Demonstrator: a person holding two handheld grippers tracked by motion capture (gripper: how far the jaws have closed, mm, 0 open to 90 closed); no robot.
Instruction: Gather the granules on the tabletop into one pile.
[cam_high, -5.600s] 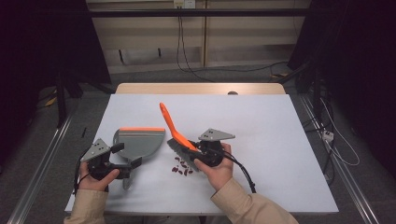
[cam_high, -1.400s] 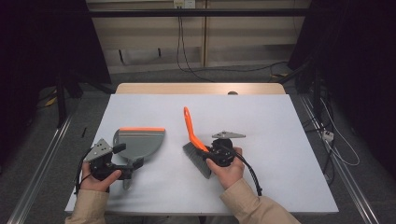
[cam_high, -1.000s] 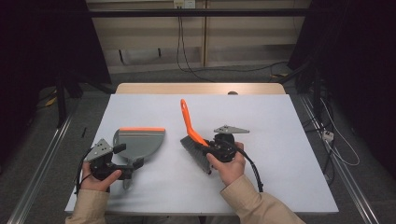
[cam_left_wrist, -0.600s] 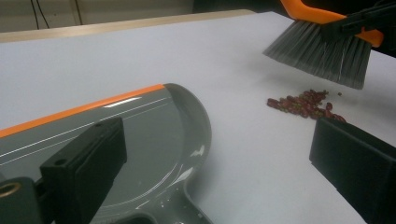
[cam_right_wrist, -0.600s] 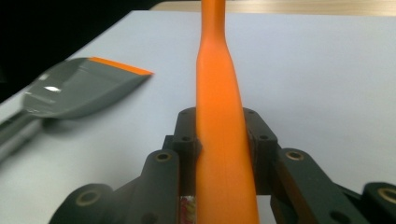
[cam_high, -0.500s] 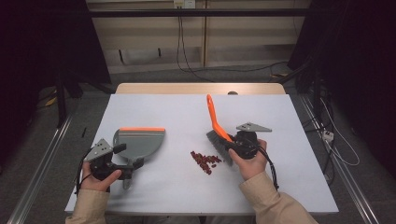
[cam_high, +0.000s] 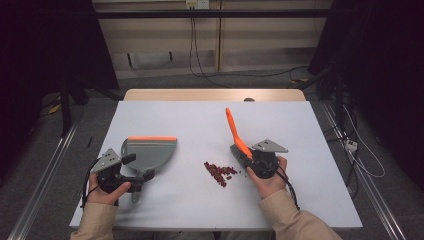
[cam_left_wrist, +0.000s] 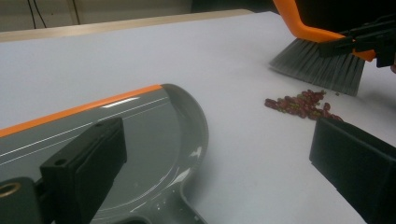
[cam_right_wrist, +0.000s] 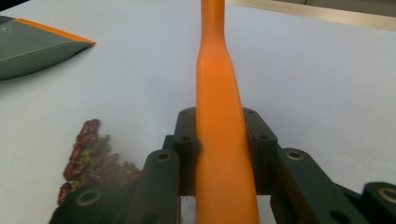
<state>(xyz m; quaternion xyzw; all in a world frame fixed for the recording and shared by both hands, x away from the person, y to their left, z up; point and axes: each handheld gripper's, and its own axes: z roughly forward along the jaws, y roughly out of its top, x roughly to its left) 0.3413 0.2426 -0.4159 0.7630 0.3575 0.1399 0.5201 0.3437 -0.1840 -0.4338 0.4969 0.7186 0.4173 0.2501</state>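
1. Beans (cam_high: 219, 172) are lying in a loose pile mid-desk (cam_high: 200, 115), between dustpan (cam_high: 149, 152) and brush (cam_left_wrist: 322, 65); the brush is sitting just right of the pile, the pan well apart to the left.
2. Right tongs (cam_right_wrist: 219, 154) are pinching the orange brush handle (cam_right_wrist: 217, 107). The grip is low on a smooth, tapering handle, so the brush is likely twisting or slipping under sweep load.
3. Left tongs (cam_left_wrist: 219, 172) are standing spread, straddling the pan's stem end, not clamping it as far as I can tell. Risk: the pan is skidding away once the beans hit it.
4. The long gap to the pan is the main risk: beans rolling and scattering off the bristles, or stopping at the orange lip (cam_high: 152, 138).
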